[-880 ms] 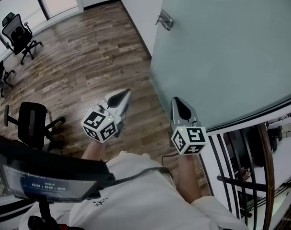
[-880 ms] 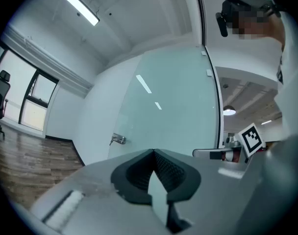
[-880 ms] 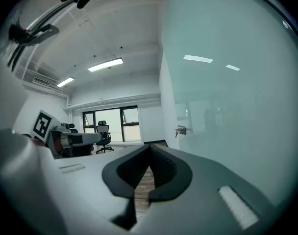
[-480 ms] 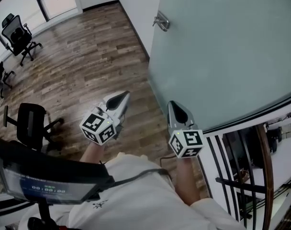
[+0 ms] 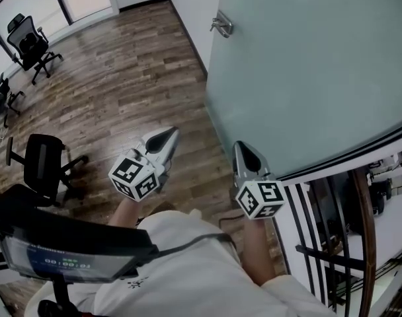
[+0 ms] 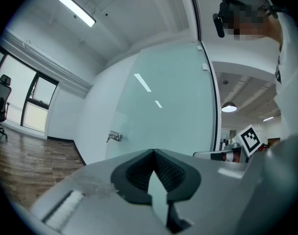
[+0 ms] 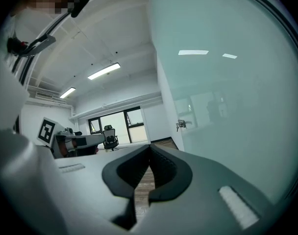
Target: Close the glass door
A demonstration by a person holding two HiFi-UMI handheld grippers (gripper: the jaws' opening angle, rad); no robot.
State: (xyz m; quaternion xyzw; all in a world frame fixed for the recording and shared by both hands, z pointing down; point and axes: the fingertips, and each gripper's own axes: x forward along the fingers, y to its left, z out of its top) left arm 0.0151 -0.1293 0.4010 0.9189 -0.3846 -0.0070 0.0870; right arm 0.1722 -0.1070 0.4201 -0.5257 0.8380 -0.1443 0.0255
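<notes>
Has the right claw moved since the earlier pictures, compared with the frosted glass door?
No. The right claw stays beside the lower edge of the frosted glass door, not visibly shifted.

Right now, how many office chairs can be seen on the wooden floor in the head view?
3: the far chair at top left, the cut-off chair at the left edge, the near chair at lower left. Others may be hidden.

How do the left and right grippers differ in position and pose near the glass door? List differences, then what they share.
The right gripper sits close beside the glass door; the left gripper is farther out over the wooden floor. The left gripper angles toward the door; the right gripper points roughly along it. Shared: both have jaws shut, hold nothing, and are short of the handle.
</notes>
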